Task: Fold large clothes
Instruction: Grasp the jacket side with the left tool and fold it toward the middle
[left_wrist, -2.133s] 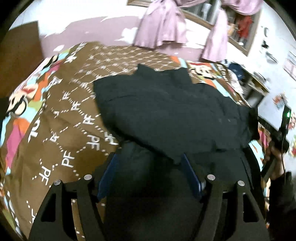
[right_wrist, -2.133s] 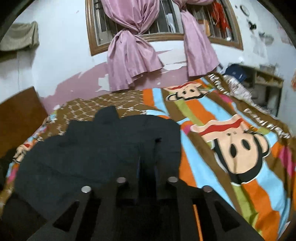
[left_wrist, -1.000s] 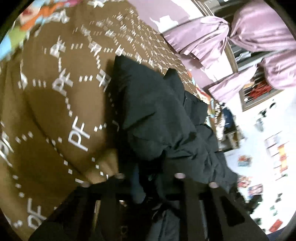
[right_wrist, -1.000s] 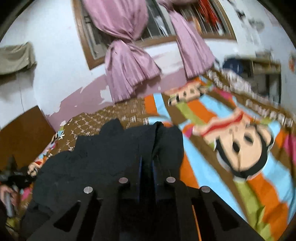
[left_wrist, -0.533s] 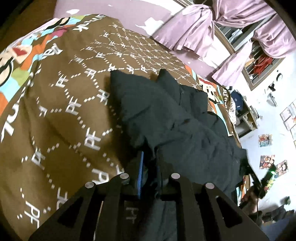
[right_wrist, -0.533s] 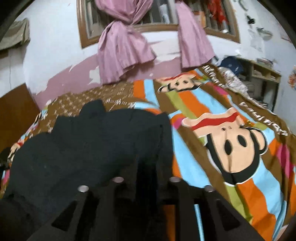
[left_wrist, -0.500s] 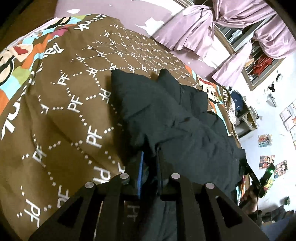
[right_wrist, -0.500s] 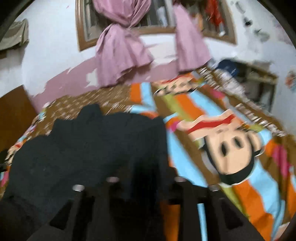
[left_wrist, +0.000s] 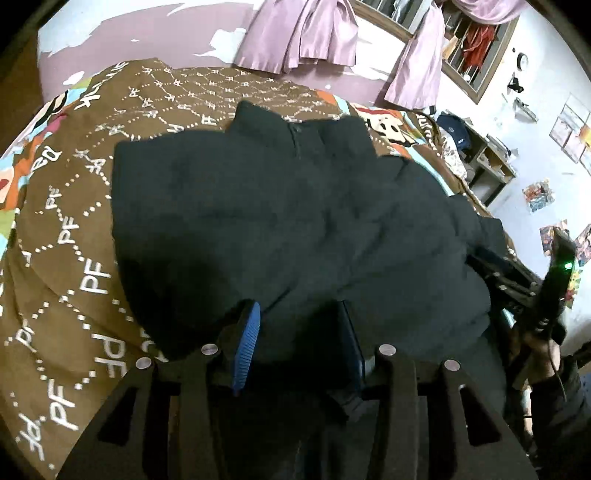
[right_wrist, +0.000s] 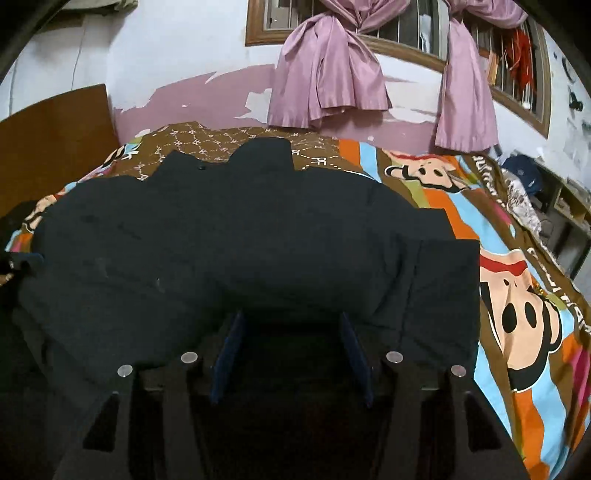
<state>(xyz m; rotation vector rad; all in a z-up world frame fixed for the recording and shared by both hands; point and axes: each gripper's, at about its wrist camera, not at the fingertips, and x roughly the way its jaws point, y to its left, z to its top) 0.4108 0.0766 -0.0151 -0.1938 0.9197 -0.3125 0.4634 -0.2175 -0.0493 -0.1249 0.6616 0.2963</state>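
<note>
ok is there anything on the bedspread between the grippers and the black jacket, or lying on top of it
Nothing visible. The black jacket lies directly ahead of both opening grippers, left gripper and right gripper, with only the bedspread around it.

Both wrist views sit low and close over the near edge of the black garment (left_wrist: 295, 221) on the bed (left_wrist: 74, 240), looking down and toward the far wall. The left view covers its left side, the right view its right; both share the garment and pink curtains (right_wrist: 325, 74).
</note>
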